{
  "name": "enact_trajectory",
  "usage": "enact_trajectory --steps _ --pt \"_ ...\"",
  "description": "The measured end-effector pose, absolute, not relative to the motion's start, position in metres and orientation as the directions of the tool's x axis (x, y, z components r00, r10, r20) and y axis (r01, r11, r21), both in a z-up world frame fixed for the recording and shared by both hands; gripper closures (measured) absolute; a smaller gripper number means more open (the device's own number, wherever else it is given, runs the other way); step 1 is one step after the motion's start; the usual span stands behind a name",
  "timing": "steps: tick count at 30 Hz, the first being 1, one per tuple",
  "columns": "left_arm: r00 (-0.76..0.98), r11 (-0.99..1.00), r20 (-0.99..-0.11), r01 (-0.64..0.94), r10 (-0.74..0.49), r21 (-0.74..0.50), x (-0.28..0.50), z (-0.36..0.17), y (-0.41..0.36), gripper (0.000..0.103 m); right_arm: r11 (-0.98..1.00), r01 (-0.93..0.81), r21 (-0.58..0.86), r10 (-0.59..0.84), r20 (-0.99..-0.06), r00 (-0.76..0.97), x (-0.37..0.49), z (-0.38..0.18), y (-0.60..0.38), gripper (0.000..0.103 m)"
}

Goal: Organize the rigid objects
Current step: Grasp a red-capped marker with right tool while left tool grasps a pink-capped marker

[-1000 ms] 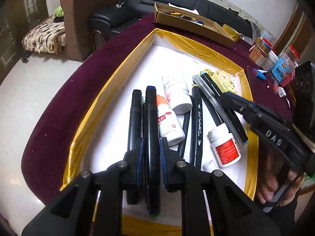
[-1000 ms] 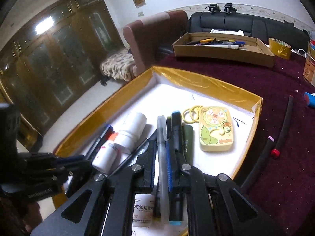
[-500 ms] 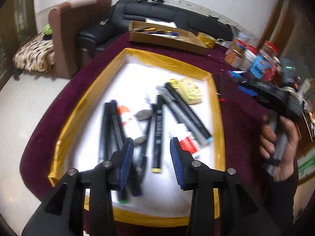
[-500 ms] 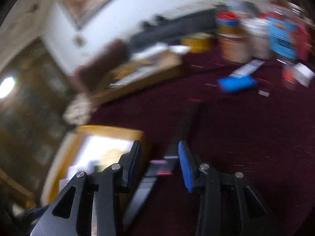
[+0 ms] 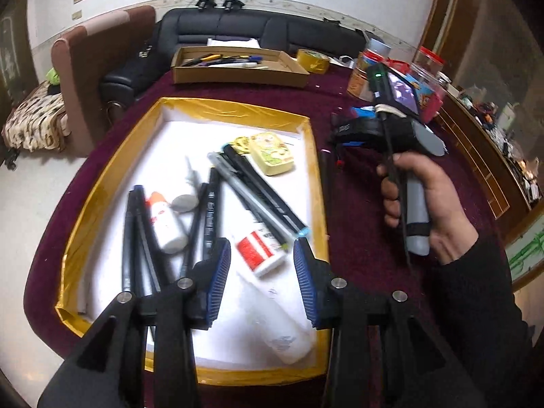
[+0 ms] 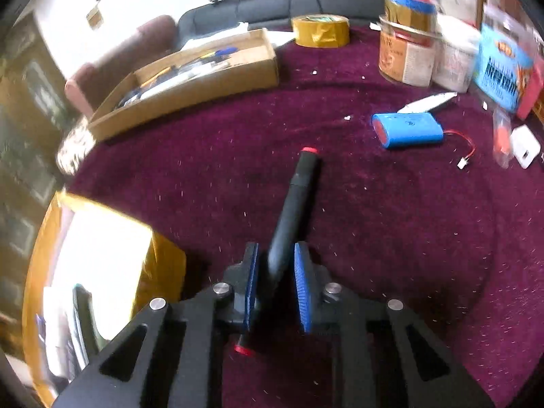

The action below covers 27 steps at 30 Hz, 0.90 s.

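A gold-rimmed white tray (image 5: 318, 183) holds several black markers (image 5: 136, 238), white bottles (image 5: 166, 221), a red-labelled bottle (image 5: 258, 251) and a yellow cartoon case (image 5: 272, 153). My left gripper (image 5: 261, 268) is open and empty above the tray's near end. My right gripper (image 6: 275, 272) is open, its pads on either side of a black marker with red ends (image 6: 292, 204) lying on the maroon cloth beside the tray (image 6: 163, 258). The right gripper also shows in the left wrist view (image 5: 343, 132), held by a hand.
A cardboard box of pens (image 5: 238, 68) (image 6: 190, 78) stands at the back. A tape roll (image 6: 321, 30), jars and boxes (image 6: 408, 51), a blue battery pack (image 6: 408, 132) and a white plug (image 6: 525, 146) lie on the right of the cloth.
My left gripper let go of a black marker in the tray, opened and pulled back. My right gripper released its pen, swung right out of the tray and came down around the red-ended marker.
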<state>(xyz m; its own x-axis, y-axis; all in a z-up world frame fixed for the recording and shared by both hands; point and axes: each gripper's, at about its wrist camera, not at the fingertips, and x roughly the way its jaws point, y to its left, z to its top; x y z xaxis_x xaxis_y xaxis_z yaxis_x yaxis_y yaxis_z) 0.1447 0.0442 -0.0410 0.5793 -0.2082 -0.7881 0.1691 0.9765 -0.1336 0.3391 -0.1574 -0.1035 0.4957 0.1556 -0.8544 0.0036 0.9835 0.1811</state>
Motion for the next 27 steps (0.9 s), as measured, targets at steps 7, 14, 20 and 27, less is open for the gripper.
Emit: enact_trajectory --steps 7,14,20,27 --pt "0.513 0.947 -0.810 0.280 -0.284 -0.155 0.160 -0.042 -0.005 0.067 0.981 -0.021 0.192 0.180 -0.870 0.458 0.289 -0.102 -0.219 0.090" --pt "0.394 0.915 -0.874 0.384 -0.283 -0.123 0.226 -0.050 -0.076 0.067 0.927 -0.053 0.372 0.344 -0.784 0.517 0.268 -0.109 -0.269 0.090" --pt "0.263 0.921 -0.939 0.371 -0.224 -0.116 0.281 -0.081 -0.104 0.067 0.943 -0.055 0.328 0.309 -0.800 0.514 0.268 -0.106 -0.261 0.090" --pt "0.264 0.947 -0.957 0.321 -0.116 -0.026 0.289 -0.092 -0.109 0.068 0.954 -0.052 0.295 0.280 -0.816 0.506 0.275 -0.107 -0.253 0.090"
